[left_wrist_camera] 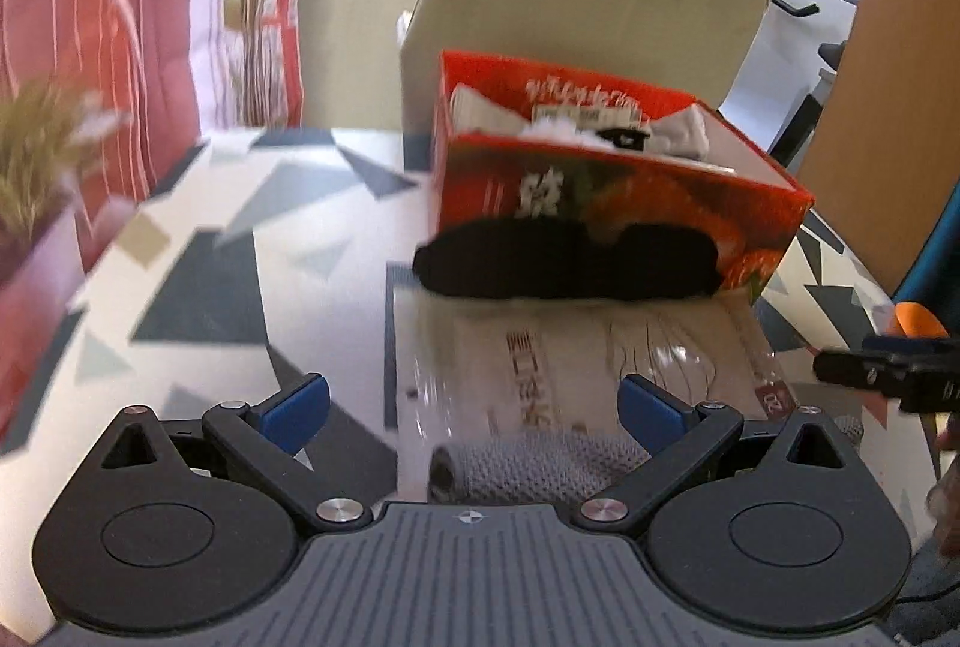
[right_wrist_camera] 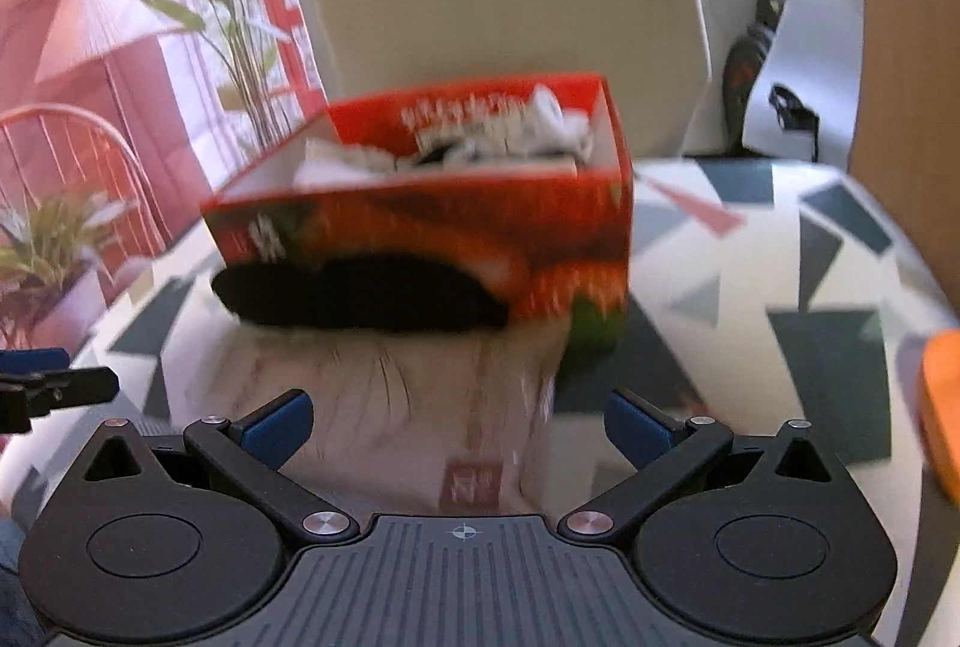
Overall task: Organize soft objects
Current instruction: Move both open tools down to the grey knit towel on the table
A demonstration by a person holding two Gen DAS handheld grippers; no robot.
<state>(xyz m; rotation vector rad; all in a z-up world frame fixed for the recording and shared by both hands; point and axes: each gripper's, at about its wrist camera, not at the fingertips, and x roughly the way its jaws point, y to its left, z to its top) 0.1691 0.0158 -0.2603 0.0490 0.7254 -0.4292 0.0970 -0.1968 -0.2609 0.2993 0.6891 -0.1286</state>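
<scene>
Two grippers, both jaws spread wide, empty. Left gripper (left_wrist_camera: pixel 474 407) hangs right over grey knitted sock (left_wrist_camera: pixel 540 461) on clear plastic package (left_wrist_camera: pixel 576 359); sock's long axis runs across the jaw gap, left hand nearest. Right gripper (right_wrist_camera: pixel 459 425) hovers over same package. Farther: black sock (left_wrist_camera: pixel 567 260) lying crosswise against open red cardboard box (left_wrist_camera: pixel 630 191) holding white socks (left_wrist_camera: pixel 678 128), on patterned tablecloth (left_wrist_camera: pixel 198 287).
</scene>
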